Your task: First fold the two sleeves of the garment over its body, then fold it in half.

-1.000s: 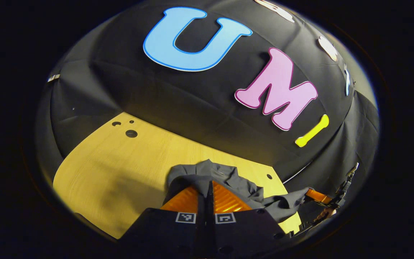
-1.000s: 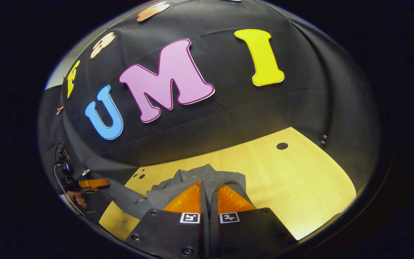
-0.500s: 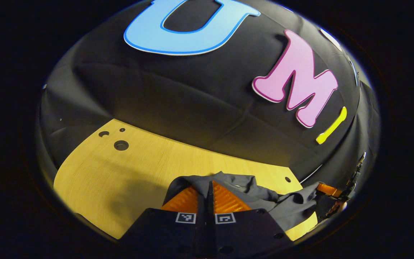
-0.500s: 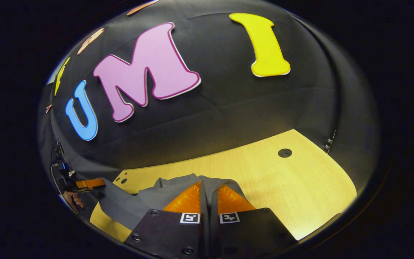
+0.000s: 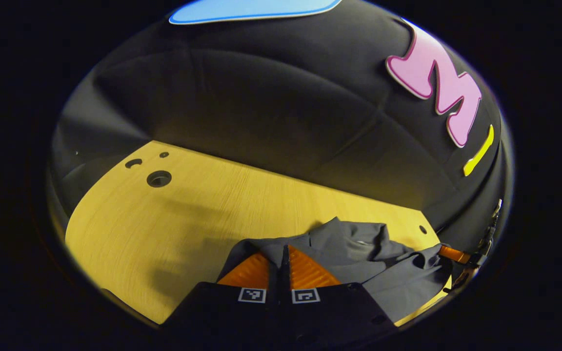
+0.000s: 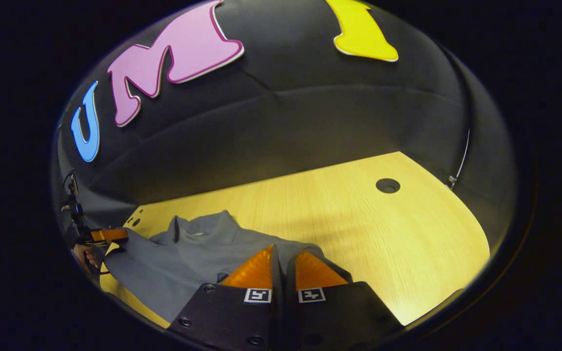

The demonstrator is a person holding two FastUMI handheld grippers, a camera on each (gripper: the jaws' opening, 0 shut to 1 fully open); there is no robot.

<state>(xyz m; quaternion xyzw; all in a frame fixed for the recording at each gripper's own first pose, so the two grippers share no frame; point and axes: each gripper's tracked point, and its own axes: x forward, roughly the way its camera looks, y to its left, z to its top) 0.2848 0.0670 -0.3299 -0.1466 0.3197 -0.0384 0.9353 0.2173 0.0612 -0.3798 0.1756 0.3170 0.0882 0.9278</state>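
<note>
Since a second ago both views have tipped downward: the booth wall has slid up, more of the wooden tabletop (image 5: 173,214) shows, and the grey garment (image 5: 359,253), bunched high over the fingers back then, now lies lower and spread wider across the wood.

In the left gripper view the left tool (image 5: 285,249) has its fingers pressed together on a fold of the garment's edge, the cloth wrapping over the tips. From there the fabric runs off to the right in soft creases to the right tool (image 5: 449,253), seen small at the rim, with a hand (image 5: 461,279) just below it.

In the right gripper view the right tool (image 6: 281,251) is likewise closed — grey cloth is pinched in the narrow slit between its fingers. The garment (image 6: 183,258) stretches leftward over the near part of the tabletop (image 6: 383,234), its collar rumpled toward the wall, and reaches the left tool (image 6: 108,235) at the far left, gripped by a hand (image 6: 83,254).
</note>
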